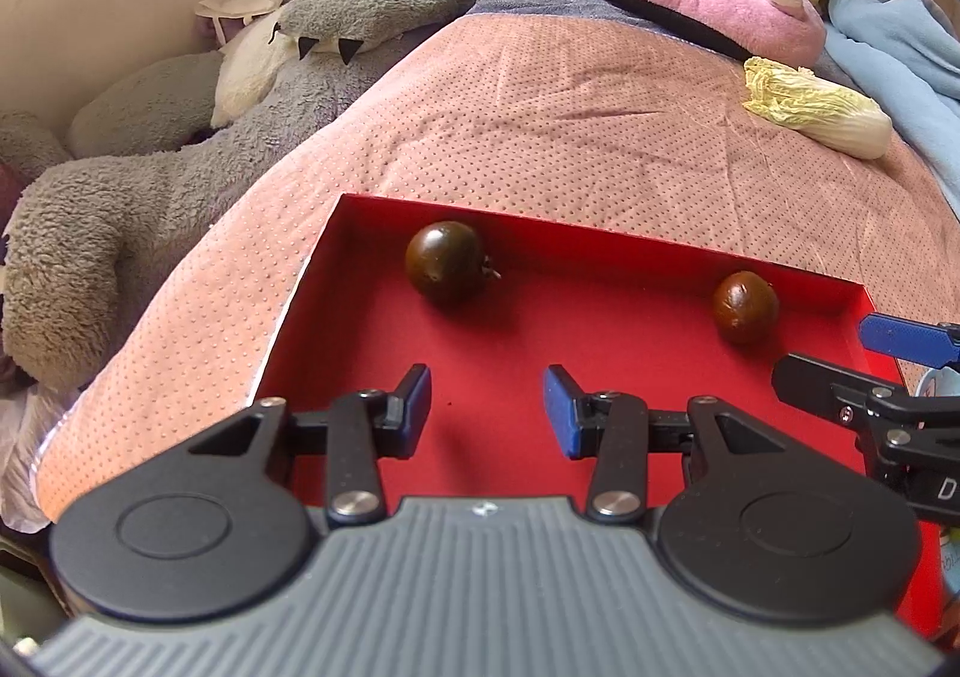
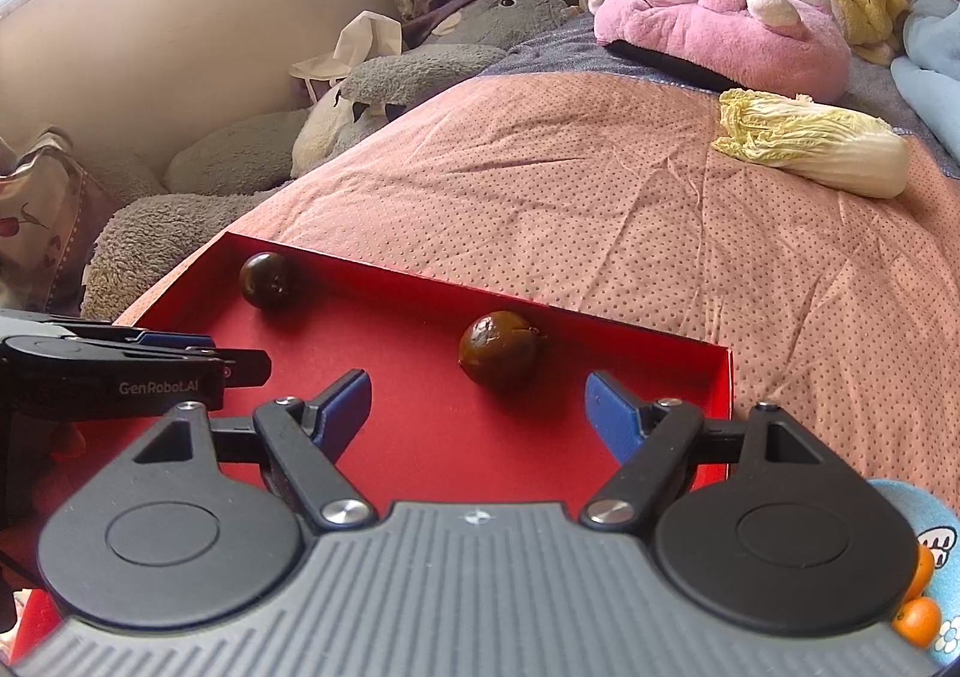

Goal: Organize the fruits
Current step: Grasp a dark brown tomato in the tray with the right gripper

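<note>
A shallow red tray [image 1: 600, 329] lies on a pink dotted bedspread and holds two dark brown round fruits. In the left wrist view the larger fruit [image 1: 445, 262] sits near the tray's far left corner and the smaller one [image 1: 745, 307] near the far right. My left gripper [image 1: 487, 410] hovers over the tray's near part, open, with nothing between its blue pads. My right gripper [image 2: 477, 413] is open wider, just short of the smaller fruit [image 2: 498, 348]; the larger fruit [image 2: 268, 272] lies farther left on the tray [image 2: 390, 353]. Each gripper shows in the other's view: the right one [image 1: 822, 353], the left one [image 2: 240, 351].
A napa cabbage [image 2: 816, 149] lies on the bedspread beyond the tray to the right. A pink plush toy [image 2: 720, 29] and a grey plush toy [image 1: 180, 167] border the bed. Small orange fruits [image 2: 915, 617] in a blue container peek in at the right wrist view's lower right corner.
</note>
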The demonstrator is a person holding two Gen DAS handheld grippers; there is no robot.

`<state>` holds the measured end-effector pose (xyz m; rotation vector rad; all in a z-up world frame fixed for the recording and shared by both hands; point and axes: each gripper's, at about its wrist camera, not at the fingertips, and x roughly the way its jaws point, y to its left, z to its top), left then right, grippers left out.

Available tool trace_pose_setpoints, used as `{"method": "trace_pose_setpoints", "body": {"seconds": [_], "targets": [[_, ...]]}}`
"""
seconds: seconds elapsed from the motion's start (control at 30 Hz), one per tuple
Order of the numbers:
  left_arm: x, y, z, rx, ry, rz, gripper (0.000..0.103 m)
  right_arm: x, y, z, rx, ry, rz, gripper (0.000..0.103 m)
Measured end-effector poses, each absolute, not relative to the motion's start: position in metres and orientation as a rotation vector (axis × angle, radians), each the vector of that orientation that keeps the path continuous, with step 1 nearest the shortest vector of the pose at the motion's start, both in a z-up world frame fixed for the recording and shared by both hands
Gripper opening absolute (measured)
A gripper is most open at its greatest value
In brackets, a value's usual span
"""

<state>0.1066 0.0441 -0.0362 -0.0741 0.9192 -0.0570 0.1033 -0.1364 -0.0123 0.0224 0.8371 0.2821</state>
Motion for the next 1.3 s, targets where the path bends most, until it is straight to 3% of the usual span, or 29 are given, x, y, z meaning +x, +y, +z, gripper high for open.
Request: {"method": "trace_pose_setpoints", "body": {"seconds": [0.27, 0.47, 0.67, 0.9, 1.3], "targets": [[0.129, 0.056, -0.044, -0.069, 0.929, -0.036, 0.044, 0.134, -0.13, -0.036, 0.037, 0.881, 0.273, 0.08], [0.144, 0.054, -0.046, -0.036, 0.922, -0.031, 0.044, 0.147, -0.126, -0.052, 0.067, 0.915, 0.278, 0.068], [0.155, 0.052, -0.048, -0.036, 0.909, -0.029, 0.045, 0.155, -0.126, -0.057, 0.071, 0.919, 0.268, 0.065], [0.156, 0.05, -0.049, -0.046, 0.889, 0.007, 0.043, 0.163, -0.124, -0.057, 0.043, 0.92, 0.262, 0.046], [0.136, 0.043, -0.045, -0.067, 0.888, 0.0, 0.04, 0.132, -0.131, -0.051, 0.069, 0.928, 0.294, 0.045]]}}
